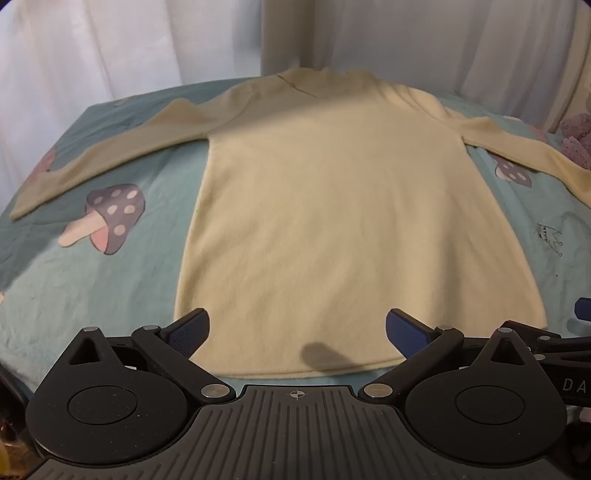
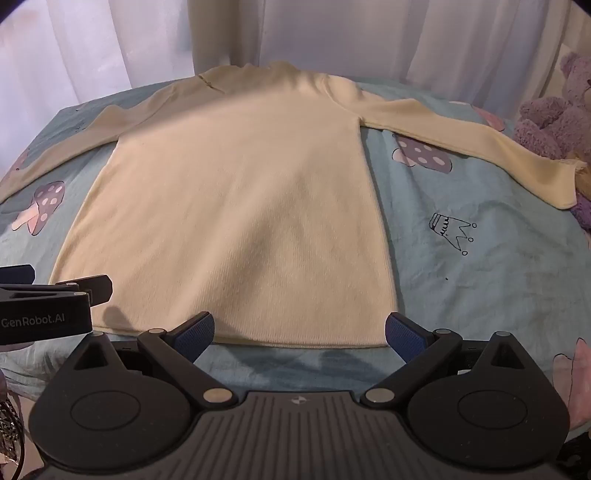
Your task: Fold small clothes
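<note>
A cream long-sleeved knit top (image 1: 314, 206) lies flat on the teal bedsheet (image 1: 92, 280), collar far, hem near, both sleeves spread out sideways. It also fills the right wrist view (image 2: 243, 206). My left gripper (image 1: 297, 328) is open and empty, hovering just over the hem, left of its middle. My right gripper (image 2: 299, 330) is open and empty at the hem's right part, its right fingertip beyond the bottom right corner. Each gripper's edge shows in the other's view: the right one at the left wrist view's right edge (image 1: 580, 314), the left one at the right wrist view's left edge (image 2: 55, 295).
The sheet carries mushroom prints (image 1: 107, 218) and a small crown drawing (image 2: 450, 232). A purple plush bear (image 2: 557, 122) sits at the right by the right sleeve's cuff (image 2: 561, 188). White curtains (image 2: 332, 33) hang behind the bed.
</note>
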Available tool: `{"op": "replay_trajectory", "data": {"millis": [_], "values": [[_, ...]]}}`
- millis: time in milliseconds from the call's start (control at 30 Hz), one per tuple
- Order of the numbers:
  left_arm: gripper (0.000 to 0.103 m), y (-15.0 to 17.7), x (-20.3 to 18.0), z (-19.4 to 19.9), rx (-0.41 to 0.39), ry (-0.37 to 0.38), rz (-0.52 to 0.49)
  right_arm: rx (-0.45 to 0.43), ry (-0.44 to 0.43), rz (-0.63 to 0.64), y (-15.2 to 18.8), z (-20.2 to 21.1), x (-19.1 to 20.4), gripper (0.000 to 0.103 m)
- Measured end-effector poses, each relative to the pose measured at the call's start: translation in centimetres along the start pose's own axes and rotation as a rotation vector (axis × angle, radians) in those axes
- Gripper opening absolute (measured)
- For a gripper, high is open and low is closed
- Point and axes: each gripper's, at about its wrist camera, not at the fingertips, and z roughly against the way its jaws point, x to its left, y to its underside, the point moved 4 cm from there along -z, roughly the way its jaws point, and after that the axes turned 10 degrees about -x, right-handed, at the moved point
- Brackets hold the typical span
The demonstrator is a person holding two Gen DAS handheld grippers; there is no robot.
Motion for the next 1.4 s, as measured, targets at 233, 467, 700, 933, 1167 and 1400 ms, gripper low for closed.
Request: {"op": "replay_trajectory", "data": {"millis": [233,467,700,933,1167,1400], "values": [[0.103,-0.4,-0.32,-0.21,0.007,0.0,-0.004,0.002,0.0,-0.003,-0.07,-0.1,-0.08,0.099],[0.103,0.28,-0.23,-0.33,0.002,0.004,-0.011,0.004,-0.001,-0.003,-0.35,-0.43,0.16,0.099],[0.103,0.44,-0.34,-0.49,0.002,0.006,-0.014,0.004,-0.001,-0.003,-0.23,-0.17,-0.06,0.099],[0.103,0.35,-0.44,-0.43,0.006,0.007,-0.012,0.003,-0.001,-0.001,-0.1,-0.18,0.04,0.099],[0.103,0.2,-0.41,-0.43,0.01,0.01,-0.014,0.004,0.0,-0.001,-0.27,-0.1,0.03,0.099],[0.103,0.18,-0.5,-0.4,0.012,0.01,-0.013,0.004,0.0,0.001,-0.18,-0.21,0.02,0.099]]}}
